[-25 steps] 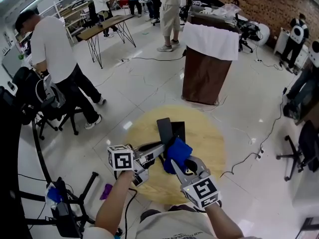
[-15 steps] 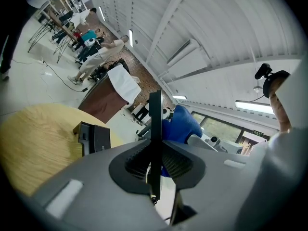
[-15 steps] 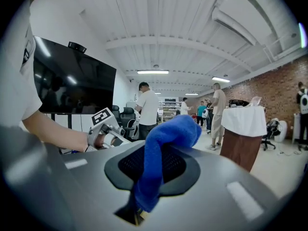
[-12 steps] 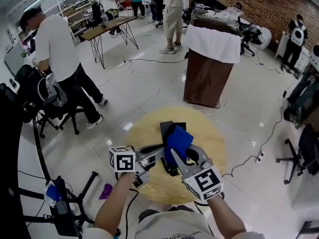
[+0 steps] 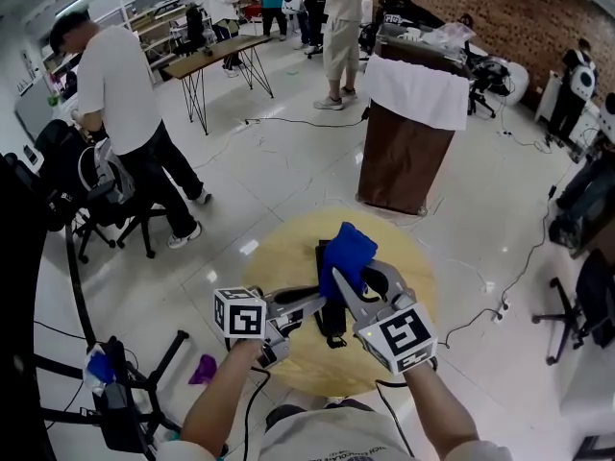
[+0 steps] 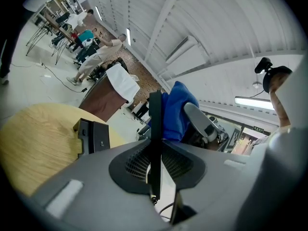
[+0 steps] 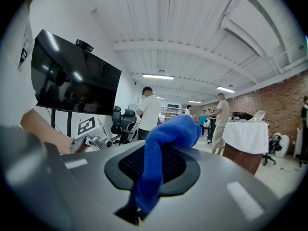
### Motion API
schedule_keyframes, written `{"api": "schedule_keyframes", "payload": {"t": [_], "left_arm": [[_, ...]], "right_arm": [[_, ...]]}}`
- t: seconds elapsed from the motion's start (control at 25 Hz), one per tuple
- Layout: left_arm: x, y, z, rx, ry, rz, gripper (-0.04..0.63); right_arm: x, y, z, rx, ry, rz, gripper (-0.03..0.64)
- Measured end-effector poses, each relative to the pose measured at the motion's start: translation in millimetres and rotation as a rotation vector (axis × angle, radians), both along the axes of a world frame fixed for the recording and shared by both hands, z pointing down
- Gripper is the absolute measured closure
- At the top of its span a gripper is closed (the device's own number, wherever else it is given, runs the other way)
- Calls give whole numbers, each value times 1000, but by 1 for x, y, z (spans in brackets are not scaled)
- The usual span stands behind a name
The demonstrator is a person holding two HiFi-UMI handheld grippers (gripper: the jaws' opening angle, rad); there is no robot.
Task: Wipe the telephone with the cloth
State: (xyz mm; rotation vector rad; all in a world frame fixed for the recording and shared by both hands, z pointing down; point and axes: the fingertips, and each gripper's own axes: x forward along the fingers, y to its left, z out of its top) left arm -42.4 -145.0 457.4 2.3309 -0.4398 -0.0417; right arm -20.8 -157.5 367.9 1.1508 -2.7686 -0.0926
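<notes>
Left tongs [image 5: 309, 303]: closed on the telephone [image 5: 332, 317], a flat, rigid, black slab with a matt finish. In the left gripper view the slab stands edge-on between the pads and is held clear above the worktop [image 5: 279, 257].

Right tongs [image 5: 352, 282]: closed on the cloth [image 5: 346, 248], a soft, bright blue fabric with a fine nap. The cloth is bunched into a rounded wad that bulges past the tips of the tongs.

The wad lies against the upper end of the telephone, on its right side. Contact appears likely, but no view confirms it.

The worktop is round, of pale wood with a visible grain. A black box [image 6: 94, 136] with square corners and smooth faces stands on it, apart from both tongs. The floor [image 5: 288, 161] around the worktop is glossy white tile
</notes>
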Motion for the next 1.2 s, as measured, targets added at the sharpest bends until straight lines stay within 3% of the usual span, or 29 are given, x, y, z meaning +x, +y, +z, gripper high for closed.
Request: {"api": "schedule_keyframes", "payload": {"t": [0.36, 0.64, 0.8, 1.2], "left_arm": [[7, 4, 0, -1, -13, 13, 534], [11, 5, 1, -4, -25, 5, 534], [12, 1, 2, 8, -63, -12, 534], [17, 2, 5, 59, -145, -16, 534]], "right_arm": [[-4, -18, -23, 64, 11, -8, 555], [-6, -17, -26, 55, 11, -8, 555], [-26, -3, -39, 62, -22, -64, 555], [-68, 16, -8, 27, 94, -122, 555]]}}
